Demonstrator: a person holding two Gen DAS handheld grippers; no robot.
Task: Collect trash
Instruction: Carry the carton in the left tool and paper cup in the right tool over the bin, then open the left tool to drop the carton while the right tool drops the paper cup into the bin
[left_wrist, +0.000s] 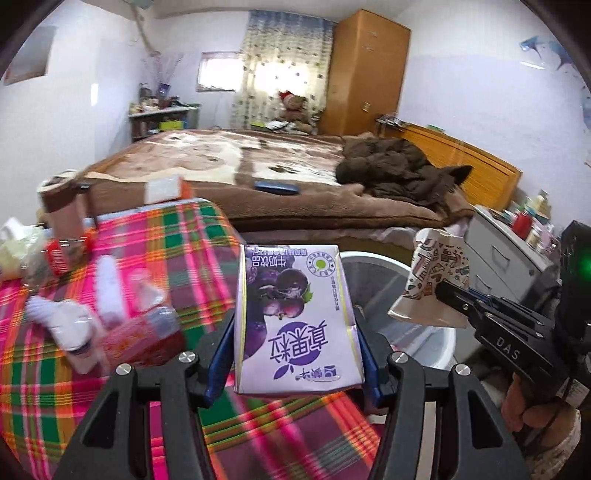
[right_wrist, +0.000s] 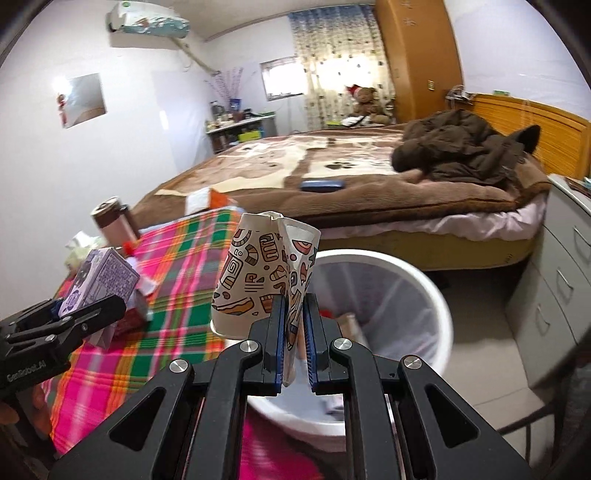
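Fingers (left_wrist: 221, 354) of the left gripper (left_wrist: 295, 350) partway apart and clamped on the flat sides of a purple-and-white rectangular milk carton (left_wrist: 295, 317), held over the edge of the pink, green and orange plaid tablecloth (left_wrist: 192, 258); right gripper (right_wrist: 294, 332) pinched almost shut on the crushed wall of a patterned white paper cup (right_wrist: 255, 280). Seen only from the right wrist: inside of the round white plastic bin (right_wrist: 424, 295) with a thin liner and scraps, directly beyond the cup. Seen only from the left wrist: blurred white bottles (left_wrist: 107, 288) on the cloth.
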